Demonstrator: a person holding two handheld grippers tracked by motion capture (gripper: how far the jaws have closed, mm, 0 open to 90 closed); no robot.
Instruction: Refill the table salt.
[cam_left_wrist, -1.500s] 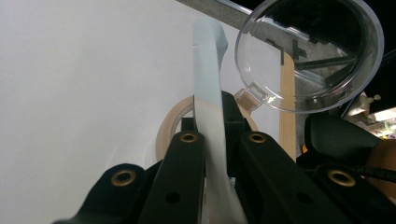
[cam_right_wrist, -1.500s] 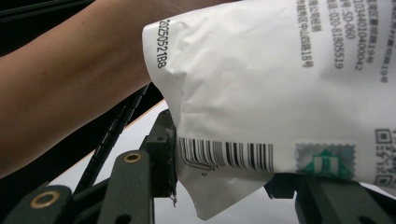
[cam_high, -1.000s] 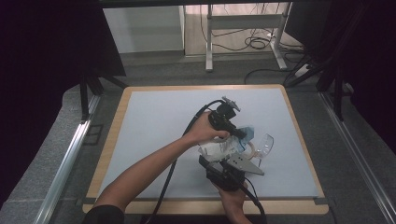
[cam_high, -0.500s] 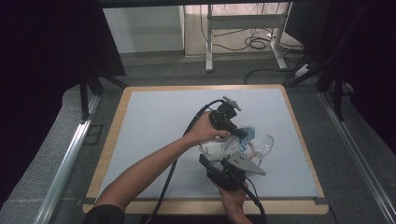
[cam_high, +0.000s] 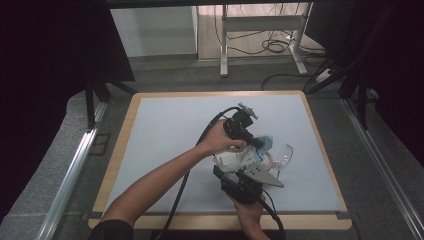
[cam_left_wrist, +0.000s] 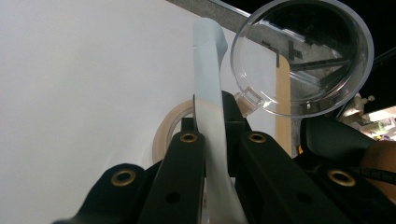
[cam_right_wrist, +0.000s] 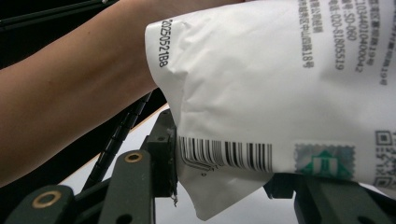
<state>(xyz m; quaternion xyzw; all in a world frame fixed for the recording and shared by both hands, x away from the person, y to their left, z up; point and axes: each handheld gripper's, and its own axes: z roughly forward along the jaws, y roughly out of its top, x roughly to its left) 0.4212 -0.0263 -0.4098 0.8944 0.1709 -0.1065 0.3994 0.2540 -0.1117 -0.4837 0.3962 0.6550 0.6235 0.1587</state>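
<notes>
The left gripper (cam_left_wrist: 212, 140) is clamped on a pale strip (cam_left_wrist: 208, 88) and the right gripper (cam_right_wrist: 219, 186) on a white packet (cam_right_wrist: 280, 93) lifted near the table's (cam_high: 165, 125) right, so unpacking seems midway, with the clear lens (cam_left_wrist: 303, 56) still dangling.

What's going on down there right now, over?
Left gripper shut on pale strip. Right gripper shut on white pouch. Clear mask and tape ring lie close by.
</notes>
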